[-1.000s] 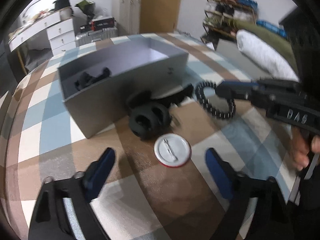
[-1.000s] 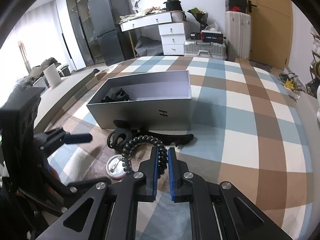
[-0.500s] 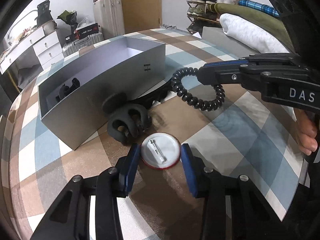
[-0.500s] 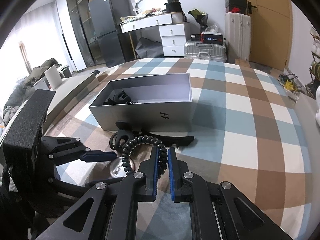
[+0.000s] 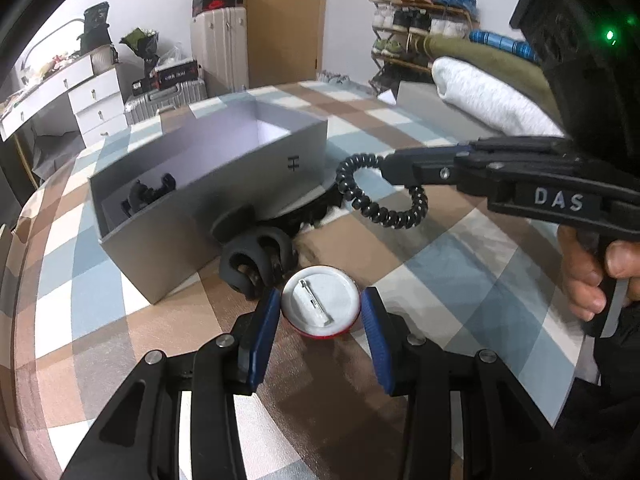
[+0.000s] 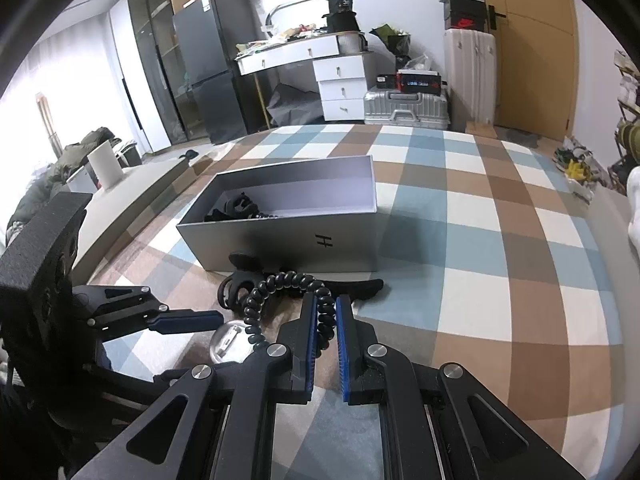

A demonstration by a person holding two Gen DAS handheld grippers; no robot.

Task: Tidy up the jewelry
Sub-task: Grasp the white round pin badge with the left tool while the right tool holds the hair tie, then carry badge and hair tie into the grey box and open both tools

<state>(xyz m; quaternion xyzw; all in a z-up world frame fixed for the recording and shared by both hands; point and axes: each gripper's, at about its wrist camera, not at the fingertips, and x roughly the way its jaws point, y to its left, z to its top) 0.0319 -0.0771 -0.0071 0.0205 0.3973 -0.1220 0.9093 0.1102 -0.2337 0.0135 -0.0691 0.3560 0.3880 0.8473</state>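
Background: white drawer desk (image 6: 340,80), silver suitcase (image 6: 406,108), dark fridge (image 6: 208,68), shoe rack (image 5: 404,28), wooden door (image 6: 528,40).

A round pin badge (image 5: 320,302) lay face down on the checked cloth, its white back and metal pin uppermost, a red rim showing at its near edge. A black coiled hair tie (image 5: 380,192) hung as an open loop, raised clear of the cloth. A black claw clip (image 5: 256,260) rested just beside the badge, against the near wall of the grey open box (image 5: 224,196). A long black clip (image 6: 352,286) lay flat along the box's front. Inside the box, at one end, sat another black clip (image 6: 236,208).
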